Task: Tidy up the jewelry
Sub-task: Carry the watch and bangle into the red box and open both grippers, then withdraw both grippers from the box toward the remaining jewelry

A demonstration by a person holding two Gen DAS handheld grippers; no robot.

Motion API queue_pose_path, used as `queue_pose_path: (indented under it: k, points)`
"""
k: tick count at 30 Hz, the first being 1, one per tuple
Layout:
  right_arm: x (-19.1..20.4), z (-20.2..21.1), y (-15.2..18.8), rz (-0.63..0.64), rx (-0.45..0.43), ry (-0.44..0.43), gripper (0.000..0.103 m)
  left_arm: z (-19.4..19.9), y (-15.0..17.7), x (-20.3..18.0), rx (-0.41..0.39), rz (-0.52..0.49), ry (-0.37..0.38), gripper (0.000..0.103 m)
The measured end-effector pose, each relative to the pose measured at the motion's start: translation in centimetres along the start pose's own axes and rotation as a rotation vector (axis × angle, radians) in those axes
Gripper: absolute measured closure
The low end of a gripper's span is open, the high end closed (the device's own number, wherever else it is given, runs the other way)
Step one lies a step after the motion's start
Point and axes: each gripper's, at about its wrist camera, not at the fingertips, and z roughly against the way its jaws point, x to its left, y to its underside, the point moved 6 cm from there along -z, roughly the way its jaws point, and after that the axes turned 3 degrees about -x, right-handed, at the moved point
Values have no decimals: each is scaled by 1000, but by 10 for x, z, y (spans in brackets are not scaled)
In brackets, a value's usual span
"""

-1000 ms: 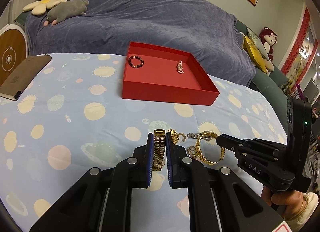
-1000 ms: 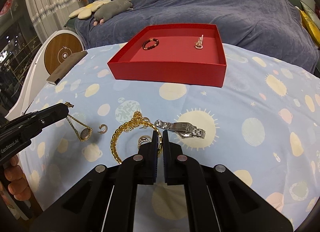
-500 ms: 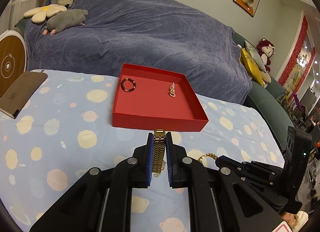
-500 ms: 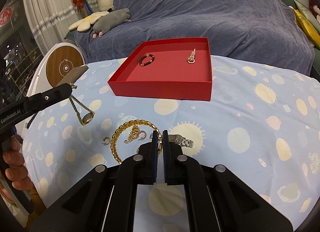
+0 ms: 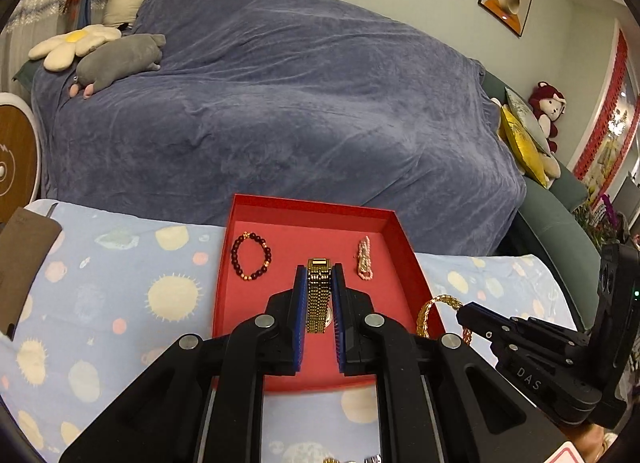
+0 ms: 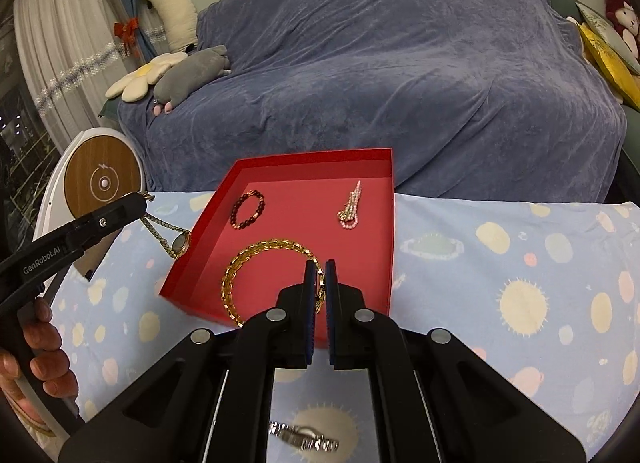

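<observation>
My left gripper (image 5: 319, 277) is shut on a gold watch (image 5: 318, 295) and holds it above the red tray (image 5: 224, 263). The watch hangs from that gripper at the tray's left edge in the right wrist view (image 6: 176, 241). My right gripper (image 6: 319, 269) is shut on a gold chain bracelet (image 6: 244, 267) and holds it over the near part of the tray (image 6: 384, 231). In the tray lie a dark bead bracelet (image 5: 251, 257) and a pink pearl piece (image 5: 363, 257). The gold chain also shows in the left wrist view (image 5: 430, 309).
A silver watch (image 6: 304, 439) lies on the blue planet-print cloth (image 6: 500, 263) below my right gripper. A brown notebook (image 5: 22, 251) lies at the far left. A blue-covered sofa (image 5: 280, 103) stands behind the table. A round wooden disc (image 6: 102, 179) stands at the left.
Both grippers lifted their pieces off the cloth and moved forward to the red tray. The gold watch and the gold chain now hang over the tray.
</observation>
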Motion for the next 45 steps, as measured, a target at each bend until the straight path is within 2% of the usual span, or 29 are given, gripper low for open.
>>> queue_pose_path:
  k: [7,13,21,27,28,30,31,34,36,38,41,45]
  points:
    - [-7,-65,-2,-2,64,27,100,-66,7,22,75,24,-33,94]
    - [-7,-95,5,52,103,63,100,-97,24,36,128,13,-52,94]
    - [-8,-109,7,112,102,108,99,-110,31,39,130,-4,-57,94]
    - [-7,-110,5,131,97,125,95,-110,27,45,115,-6,-107,92]
    - [-8,-106,3,120,88,122,93,-106,24,46,105,-5,-109,92]
    - [-9,-90,-1,106,65,116,85,-94,16,50,82,7,-122,85]
    - [-9,-81,-4,105,53,113,84,-86,12,52,71,19,-122,80]
    - [-6,-38,-11,98,11,98,80,-52,0,50,40,30,-121,77]
    - [-5,-4,-13,85,-22,85,69,-23,-5,47,9,25,-117,66]
    - [-5,31,-9,65,-49,67,66,9,-6,41,-24,29,-112,52]
    - [-6,75,8,36,-54,39,66,51,4,33,-37,31,-107,47]
    - [-2,117,42,12,-51,2,62,88,33,24,-9,47,-95,46]
